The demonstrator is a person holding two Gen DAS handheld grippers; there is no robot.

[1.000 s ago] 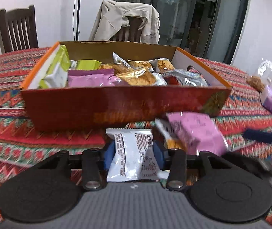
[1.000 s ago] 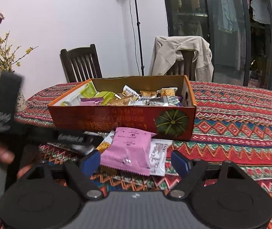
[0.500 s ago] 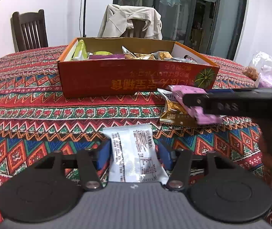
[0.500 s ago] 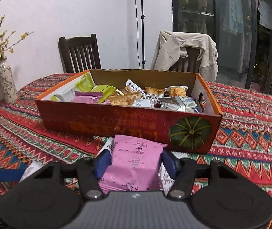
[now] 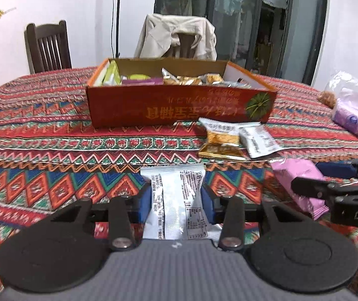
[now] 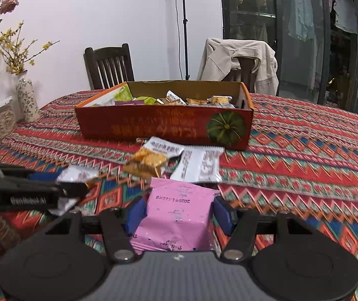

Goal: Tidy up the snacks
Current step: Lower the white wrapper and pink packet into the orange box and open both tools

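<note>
Evidently sorting by kind: the left gripper point(image 5: 176, 198) is closing on a silver packet point(image 5: 176, 200), the right gripper point(image 6: 176, 215) pinches a pink packet point(image 6: 176, 215), both near of the far snack box point(image 5: 179, 105).

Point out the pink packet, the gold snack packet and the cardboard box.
pink packet point(image 6: 177, 215), right wrist view, middle of its front face.
gold snack packet point(image 5: 221, 141), left wrist view, its printed front.
cardboard box point(image 6: 154, 125), right wrist view, its red front wall.
</note>
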